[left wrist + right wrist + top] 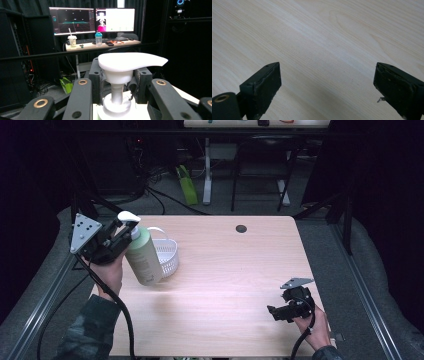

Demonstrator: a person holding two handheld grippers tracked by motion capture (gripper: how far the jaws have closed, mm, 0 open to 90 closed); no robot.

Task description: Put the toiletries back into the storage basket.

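Your left gripper (121, 232) jaws clamp the pale green pump bottle's (144, 256) neck beside the white basket (169, 255); right gripper (280, 311) jaws stand wide over the wooden bench (225, 270).

The pump bottle (144, 255) stands tilted at the table's (225, 270) left edge, just before the basket (167, 254), perhaps touching it; the right gripper (276, 312) sits near the front-right corner.

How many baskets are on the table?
1. A white basket sits on the left part of the table, right behind the green pump bottle that the left gripper holds by its neck. The bottle hides part of it.
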